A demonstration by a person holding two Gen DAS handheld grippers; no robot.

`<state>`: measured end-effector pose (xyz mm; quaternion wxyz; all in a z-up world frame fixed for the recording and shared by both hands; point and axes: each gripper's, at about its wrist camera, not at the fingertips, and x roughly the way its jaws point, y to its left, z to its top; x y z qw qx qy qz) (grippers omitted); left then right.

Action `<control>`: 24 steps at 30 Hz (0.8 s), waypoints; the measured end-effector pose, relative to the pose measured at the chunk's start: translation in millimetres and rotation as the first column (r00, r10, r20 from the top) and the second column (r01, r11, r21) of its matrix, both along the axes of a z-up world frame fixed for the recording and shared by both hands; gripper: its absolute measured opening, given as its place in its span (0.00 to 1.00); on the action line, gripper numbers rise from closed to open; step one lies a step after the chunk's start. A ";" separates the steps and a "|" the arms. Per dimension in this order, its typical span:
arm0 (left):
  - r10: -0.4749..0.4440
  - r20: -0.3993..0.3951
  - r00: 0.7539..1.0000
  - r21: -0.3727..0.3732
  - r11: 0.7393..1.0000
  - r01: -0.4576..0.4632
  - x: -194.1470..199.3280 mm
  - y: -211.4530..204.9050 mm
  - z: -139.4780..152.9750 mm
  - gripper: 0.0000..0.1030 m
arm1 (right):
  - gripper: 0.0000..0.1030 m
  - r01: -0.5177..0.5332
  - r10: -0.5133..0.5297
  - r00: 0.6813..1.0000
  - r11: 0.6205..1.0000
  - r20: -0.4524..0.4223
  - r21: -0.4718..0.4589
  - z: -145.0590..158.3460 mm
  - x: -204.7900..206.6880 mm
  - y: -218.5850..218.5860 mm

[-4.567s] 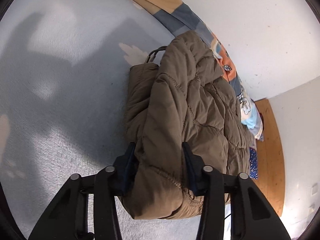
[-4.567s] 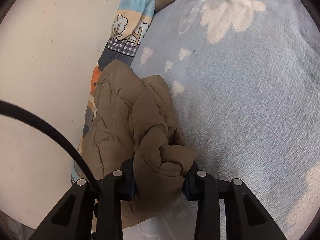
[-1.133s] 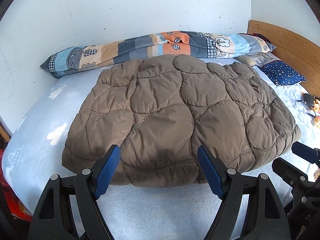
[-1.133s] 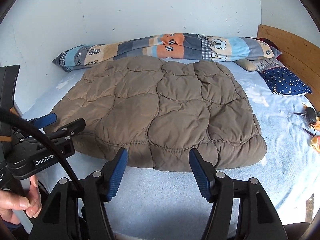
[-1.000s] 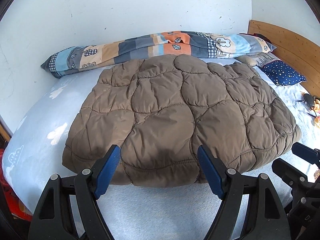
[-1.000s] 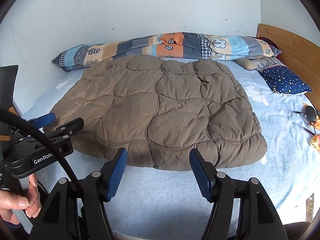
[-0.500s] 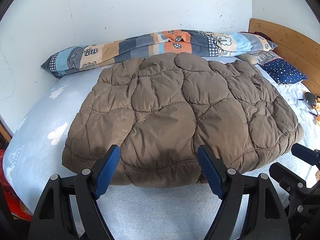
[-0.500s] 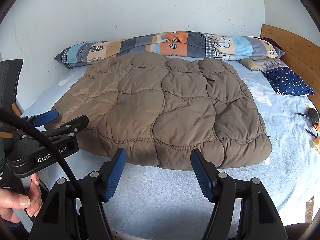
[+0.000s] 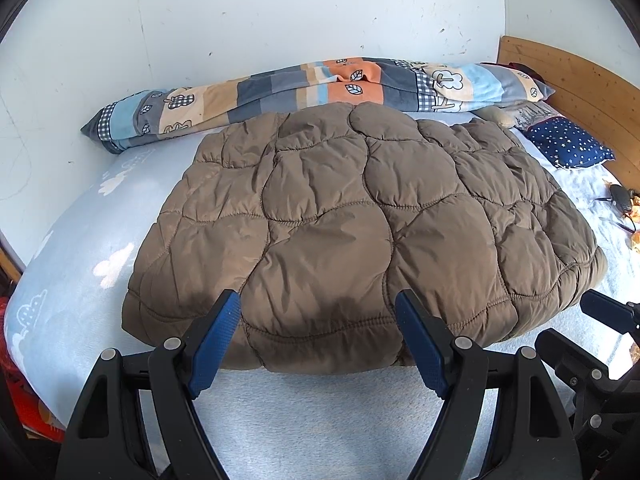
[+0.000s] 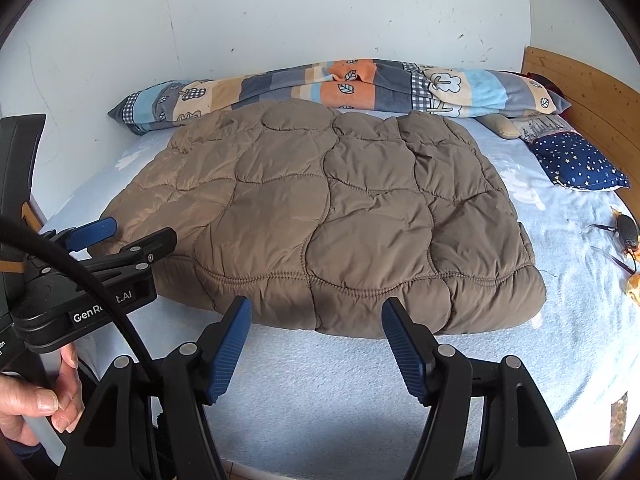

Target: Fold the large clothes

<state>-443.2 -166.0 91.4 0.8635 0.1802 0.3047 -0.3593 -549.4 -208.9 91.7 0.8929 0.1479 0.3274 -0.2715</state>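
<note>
A brown quilted puffer garment lies folded into a flat rectangle on the light blue bed; it also shows in the right wrist view. My left gripper is open and empty, its blue pads just in front of the garment's near edge, apart from it. My right gripper is open and empty, held before the near edge. The left gripper also shows at the left of the right wrist view, and the right gripper at the lower right of the left wrist view.
A rolled patchwork blanket lies along the white wall behind the garment. A star-print navy pillow and a wooden headboard are at the right. Small dark and orange items lie on the bed sheet at far right.
Earlier both grippers were shut on the bunched garment. Now it lies flat and folded, both grippers are open and drawn back. Over the last second the views barely shift.
</note>
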 end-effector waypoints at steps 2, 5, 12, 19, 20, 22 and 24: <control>0.003 -0.004 1.000 0.001 1.000 -0.003 1.6 0.5 -1.0 0.76 | 0.71 0.000 0.000 1.000 1.000 -0.002 0.002 -0.5 0.3 -0.4; 0.004 -0.007 1.000 0.003 1.000 -0.004 2.0 0.1 -2.1 0.76 | 0.71 0.001 -0.001 1.000 1.000 -0.005 0.009 -1.6 1.1 0.0; 0.007 -0.008 1.000 0.006 1.000 -0.007 2.1 -0.2 -2.6 0.76 | 0.71 0.001 -0.001 1.000 1.000 -0.006 0.017 -1.8 1.2 -1.3; 0.012 -0.010 1.000 0.008 1.000 -0.012 3.9 0.1 -4.0 0.76 | 0.71 0.002 -0.002 1.000 1.000 -0.007 0.021 -2.6 1.2 -1.3; 0.014 -0.010 1.000 0.009 1.000 -0.014 4.2 0.4 -4.3 0.76 | 0.71 0.001 -0.001 1.000 1.000 -0.007 0.022 -2.8 1.2 -1.2; 0.015 -0.011 1.000 0.011 1.000 -0.015 4.2 0.3 -4.9 0.76 | 0.71 0.002 -0.002 1.000 1.000 -0.007 0.021 -2.7 1.4 -0.7; 0.017 -0.012 1.000 0.012 1.000 -0.017 4.1 0.2 -5.1 0.76 | 0.71 0.001 0.000 1.000 1.000 -0.007 0.023 -2.6 1.5 -0.9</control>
